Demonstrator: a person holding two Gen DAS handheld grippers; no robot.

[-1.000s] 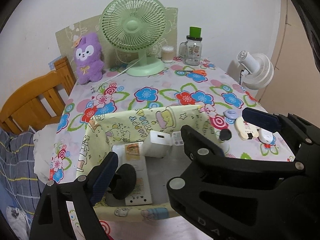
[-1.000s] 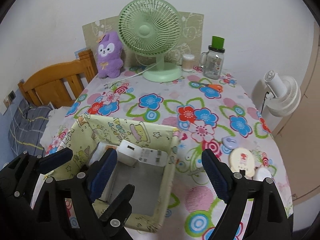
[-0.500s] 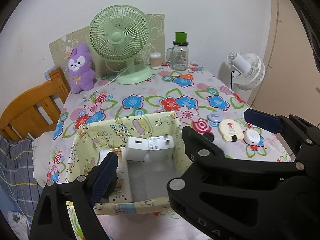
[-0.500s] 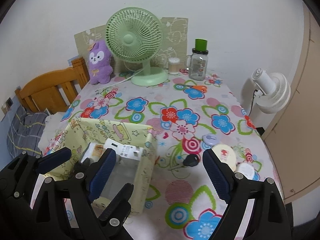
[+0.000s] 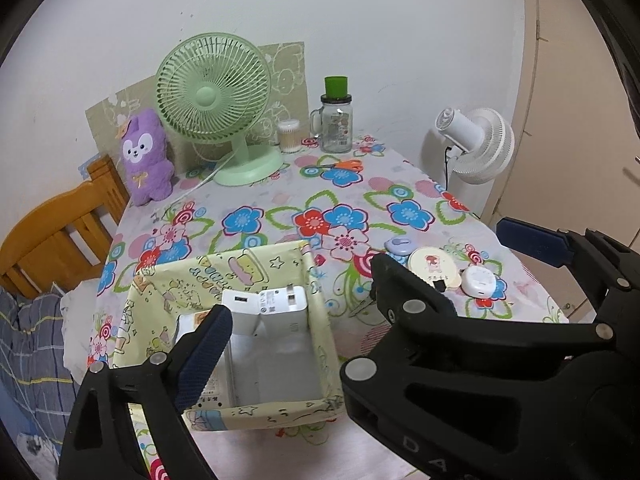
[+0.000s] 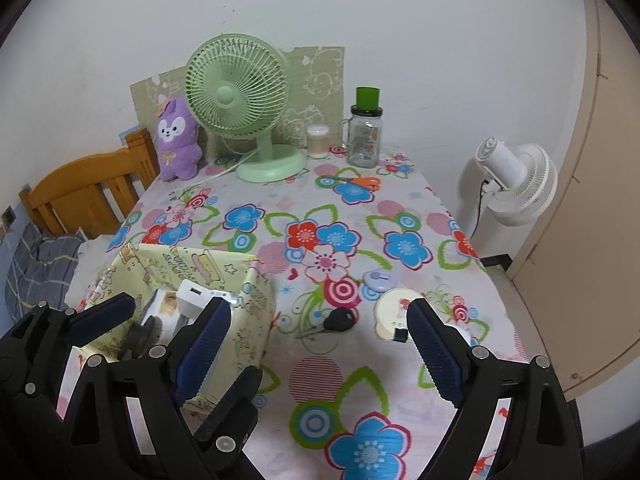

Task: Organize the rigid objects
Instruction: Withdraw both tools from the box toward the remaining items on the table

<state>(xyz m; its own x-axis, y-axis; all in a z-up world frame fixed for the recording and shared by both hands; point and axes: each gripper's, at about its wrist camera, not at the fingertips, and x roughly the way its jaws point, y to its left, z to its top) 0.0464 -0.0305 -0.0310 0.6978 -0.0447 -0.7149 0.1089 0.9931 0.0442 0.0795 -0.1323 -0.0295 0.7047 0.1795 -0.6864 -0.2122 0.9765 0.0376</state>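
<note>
A yellow cartoon-print box point(image 5: 280, 416) point(image 6: 256, 320) sits at the table's front left. It holds white chargers point(image 5: 276, 312) point(image 6: 192, 300) and a black round part point(image 6: 140, 334). On the cloth to its right lie a black car key point(image 6: 340, 320), a purple round tag point(image 5: 398, 246) point(image 6: 380, 279), a cream round case point(image 5: 432, 272) point(image 6: 394, 312) and a white round device point(image 5: 480, 282). My left gripper point(image 5: 368, 308) is open and empty above the box's right side. My right gripper point(image 6: 320, 360) is open and empty, above the cloth in front of the key.
A green desk fan point(image 5: 216, 96), a purple plush point(image 5: 144, 156), a cotton-swab jar point(image 5: 290, 142), a glass mug with a green lid point(image 5: 336, 120) and orange scissors point(image 5: 344, 166) stand at the back. A white floor fan point(image 5: 480, 144) is beyond the right edge, a wooden chair point(image 5: 60, 232) at the left.
Both grippers have pulled back and up from the box. The black key now lies in sight on the cloth right of the box. Both stay open.
</note>
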